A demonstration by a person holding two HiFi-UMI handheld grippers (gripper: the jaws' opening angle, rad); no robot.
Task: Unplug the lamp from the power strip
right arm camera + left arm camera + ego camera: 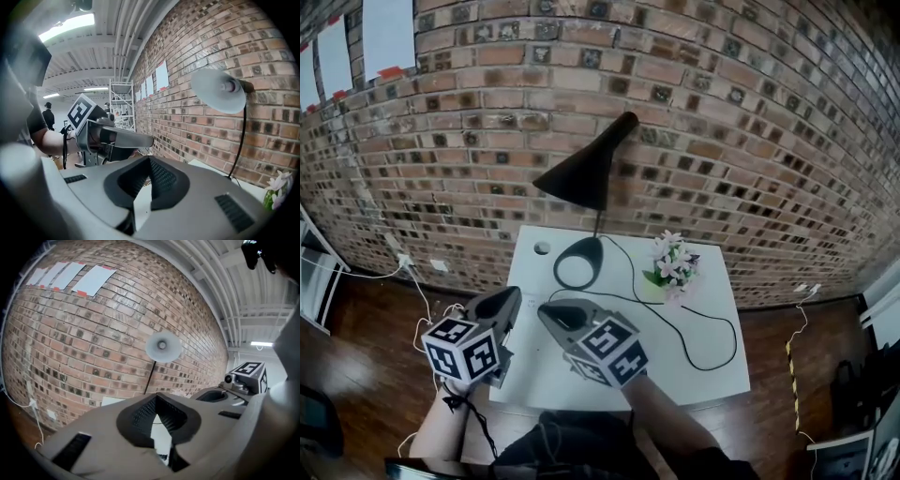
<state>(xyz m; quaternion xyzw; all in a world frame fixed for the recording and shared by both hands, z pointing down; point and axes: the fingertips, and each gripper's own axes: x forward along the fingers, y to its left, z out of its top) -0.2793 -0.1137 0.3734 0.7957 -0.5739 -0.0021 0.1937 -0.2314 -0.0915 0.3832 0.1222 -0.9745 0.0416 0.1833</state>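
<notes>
Left claw (pixel 506 300) and right claw (pixel 549 312): both pressed together, holding nothing, above the worktop (pixel 717 380). Black lamp (pixel 586 173) stands at the rear, and its cord (pixel 712 323) loops across the worktop. Power strip not identifiable. Recommendation: trace cord to plug and grip the plug body, never the cord. Flowers (pixel 673 262) sit beside the lamp base; their container is indistinct.

Lamp (pixel 586 173): black.
Cord (pixel 734 328): black.
Tabletop (pixel 712 370): white.
Wall (pixel 750 141): red-brown brick.
Flowers (pixel 673 262): pink-white, green leaves.
Floor (pixel 356 328): dark brown.
Left hand-held gripper (pixel 511 295): grey, black-and-white marker cube.
Right hand-held gripper (pixel 546 311): grey, black-and-white marker cube.
</notes>
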